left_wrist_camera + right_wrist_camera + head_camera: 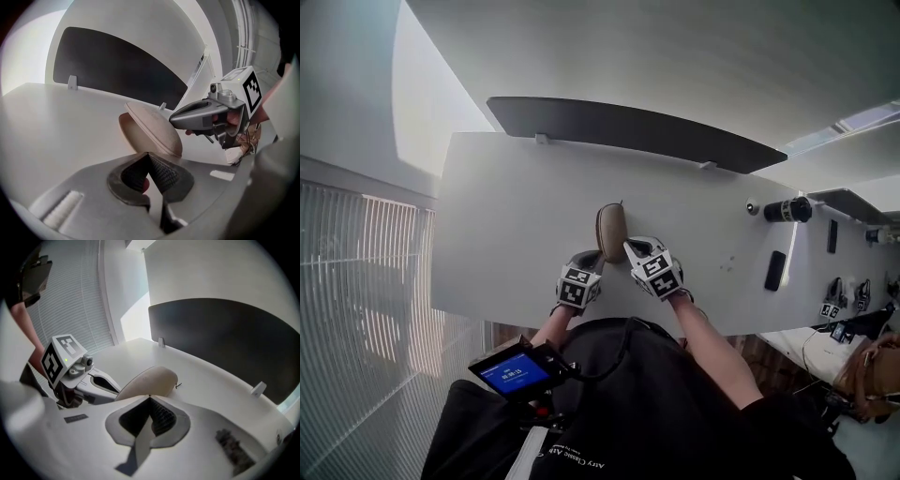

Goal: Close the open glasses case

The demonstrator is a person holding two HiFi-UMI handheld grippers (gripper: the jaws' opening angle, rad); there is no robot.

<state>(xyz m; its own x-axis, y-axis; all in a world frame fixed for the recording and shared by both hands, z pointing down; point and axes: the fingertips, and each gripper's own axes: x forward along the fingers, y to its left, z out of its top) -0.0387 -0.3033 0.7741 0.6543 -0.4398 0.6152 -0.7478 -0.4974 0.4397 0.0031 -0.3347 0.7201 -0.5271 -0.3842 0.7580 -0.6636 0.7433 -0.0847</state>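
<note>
A tan oval glasses case [611, 231] lies on the white table [506, 225], close to its near edge. In the left gripper view the case's lid [154, 129] stands tilted over the base, with a gap showing on the left side. My left gripper [585, 260] sits at the case's near left end, shut with nothing between its jaws [148, 155]. On the case's near right side my right gripper [637, 249] is also shut and empty [150, 398], and the case [149, 382] rises just past its tips. Each gripper shows in the other's view.
A dark panel [628, 127] stands along the table's far edge. At the right of the table are a black cylinder [788, 210], a small round object [753, 207] and a black phone [775, 270]. A blue-screened device [517, 372] hangs at the person's chest.
</note>
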